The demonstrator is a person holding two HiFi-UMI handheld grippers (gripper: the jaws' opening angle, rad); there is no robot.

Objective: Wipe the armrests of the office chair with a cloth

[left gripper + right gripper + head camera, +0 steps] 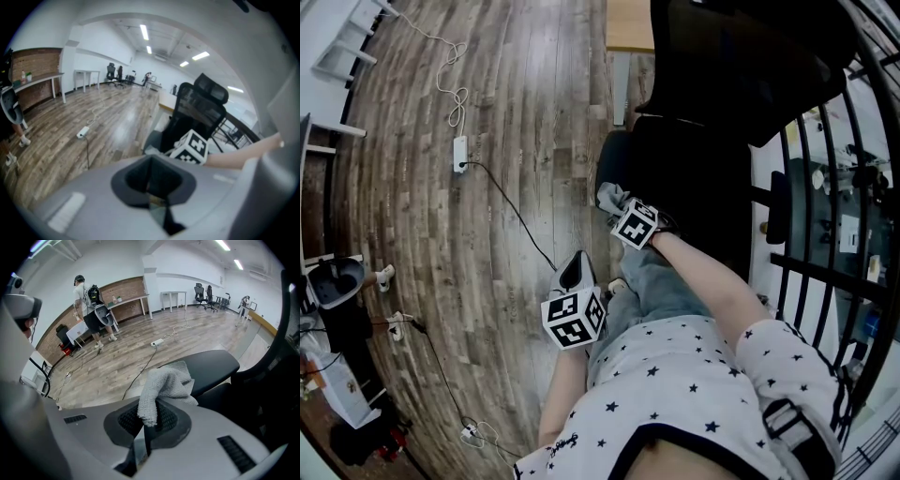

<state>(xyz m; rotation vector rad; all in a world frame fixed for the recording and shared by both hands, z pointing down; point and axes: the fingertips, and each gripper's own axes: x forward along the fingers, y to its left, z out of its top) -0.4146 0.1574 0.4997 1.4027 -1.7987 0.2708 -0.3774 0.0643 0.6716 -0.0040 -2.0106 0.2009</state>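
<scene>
right gripper (615,201): fingers clamped on a grey cloth (166,383). the cloth bunches up out of the fingers and droops over to the left. it sits at the near end of the black armrest (211,366) of the office chair (722,141). i can't confirm from here whether cloth and pad actually touch. from the head view, the cloth (607,196) lies just at the near edge of the armrest (614,159), with the chair seat and back to the right.

left gripper (575,269): fingers drawn together, nothing between them in its own view. it hangs over the wooden floor (487,234), left of and nearer than the right gripper, well clear of the chair. its camera looks across at the right gripper's marker cube (192,147) and the chair back (201,108).

a white power strip (460,153) with its cable lies on the floor to the far left. a person (86,301) stands by the far brick wall.
</scene>
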